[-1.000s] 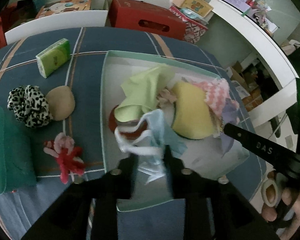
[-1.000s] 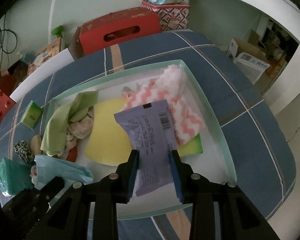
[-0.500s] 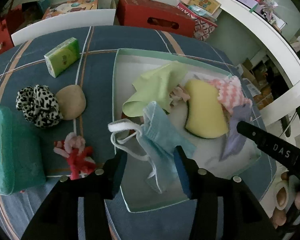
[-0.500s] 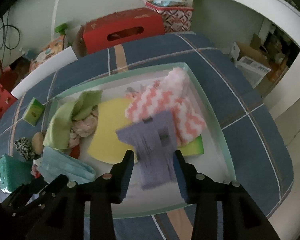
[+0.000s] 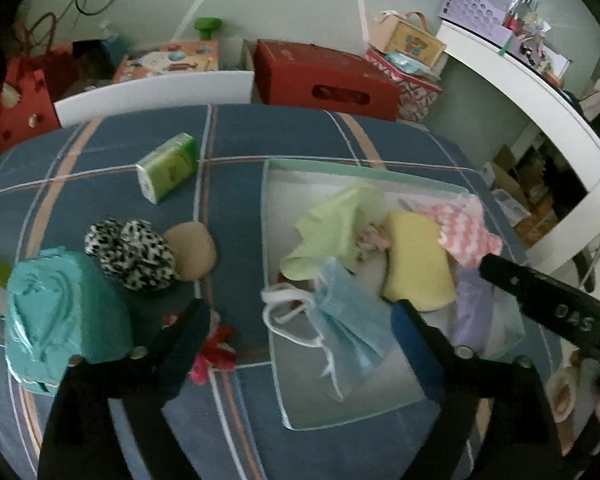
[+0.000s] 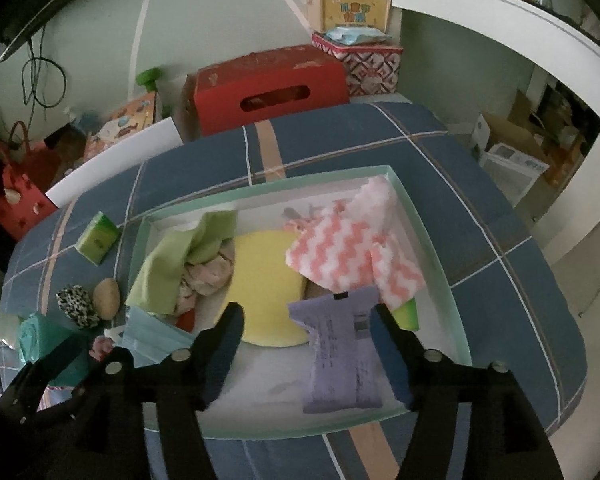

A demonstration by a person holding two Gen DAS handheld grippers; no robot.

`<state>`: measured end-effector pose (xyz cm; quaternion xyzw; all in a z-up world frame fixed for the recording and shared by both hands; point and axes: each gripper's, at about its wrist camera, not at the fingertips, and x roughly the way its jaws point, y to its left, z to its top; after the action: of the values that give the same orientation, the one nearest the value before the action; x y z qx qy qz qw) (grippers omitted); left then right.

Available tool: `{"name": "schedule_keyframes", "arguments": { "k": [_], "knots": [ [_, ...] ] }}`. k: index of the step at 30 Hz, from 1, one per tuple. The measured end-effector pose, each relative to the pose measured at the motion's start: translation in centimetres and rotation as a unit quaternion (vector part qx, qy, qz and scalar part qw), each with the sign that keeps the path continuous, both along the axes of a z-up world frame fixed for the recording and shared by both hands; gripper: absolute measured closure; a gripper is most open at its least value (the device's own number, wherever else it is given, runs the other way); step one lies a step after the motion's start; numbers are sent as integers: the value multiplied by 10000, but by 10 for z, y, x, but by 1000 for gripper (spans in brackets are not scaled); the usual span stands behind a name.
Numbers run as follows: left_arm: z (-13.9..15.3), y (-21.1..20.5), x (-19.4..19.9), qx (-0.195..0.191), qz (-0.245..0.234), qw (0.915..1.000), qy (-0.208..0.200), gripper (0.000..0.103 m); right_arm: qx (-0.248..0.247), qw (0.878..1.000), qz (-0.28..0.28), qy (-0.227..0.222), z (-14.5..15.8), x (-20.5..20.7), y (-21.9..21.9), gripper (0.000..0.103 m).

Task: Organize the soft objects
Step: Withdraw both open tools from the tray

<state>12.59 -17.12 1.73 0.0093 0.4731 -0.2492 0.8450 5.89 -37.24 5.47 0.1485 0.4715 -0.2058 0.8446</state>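
A pale green tray (image 5: 265, 216) (image 6: 432, 248) on the blue plaid cover holds a green cloth (image 5: 332, 228), a yellow sponge (image 5: 416, 260) and a pink zigzag cloth (image 6: 356, 248). My left gripper (image 5: 300, 320) hangs above the tray's near left corner, its jaws opening. A blue face mask (image 5: 344, 320) lies loose below them, its loops over the rim. My right gripper (image 6: 306, 332) is over the tray's near right part, jaws opening. Between them a purple packet (image 6: 340, 360) lies on the tray floor, close to the right finger but not pinched.
Left of the tray lie a green tissue pack (image 5: 168, 166), a leopard scrunchie (image 5: 128, 252), a tan round pad (image 5: 192, 250), a teal packet (image 5: 56, 312) and a red and pink toy (image 5: 216, 352). A red box (image 6: 268, 84) and other boxes stand beyond the far edge.
Both grippers opened and rose a little. The left let go of the blue mask, which now rests in the tray. The right released the purple packet onto the tray floor.
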Motion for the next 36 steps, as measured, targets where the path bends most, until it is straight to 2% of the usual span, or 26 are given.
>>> {"name": "schedule_keyframes", "arguments": {
  "k": [2,6,9,24,30,33,36],
  "knots": [
    [1,0,1,13,13,10000,-61,10,-41,10000,6,-45,2,0,1,26],
    [4,3,1,2,61,9998,-184,9,-46,9999,9,-124,4,1,2,9],
    [5,4,2,18,116,9997,-202,9,-79,9998,-34,-172,6,0,3,3],
    [22,19,6,-176,211,9993,-233,9,-17,9988,-72,-493,14,-1,5,2],
    [44,43,8,-245,332,9987,-311,9,149,9974,211,-671,17,7,20,2],
    [55,63,12,-278,534,9974,-389,9,152,9968,383,-687,16,12,31,2],
    [64,84,16,-139,786,9955,-507,9,198,9954,583,-732,16,18,44,2]
  ]
}}
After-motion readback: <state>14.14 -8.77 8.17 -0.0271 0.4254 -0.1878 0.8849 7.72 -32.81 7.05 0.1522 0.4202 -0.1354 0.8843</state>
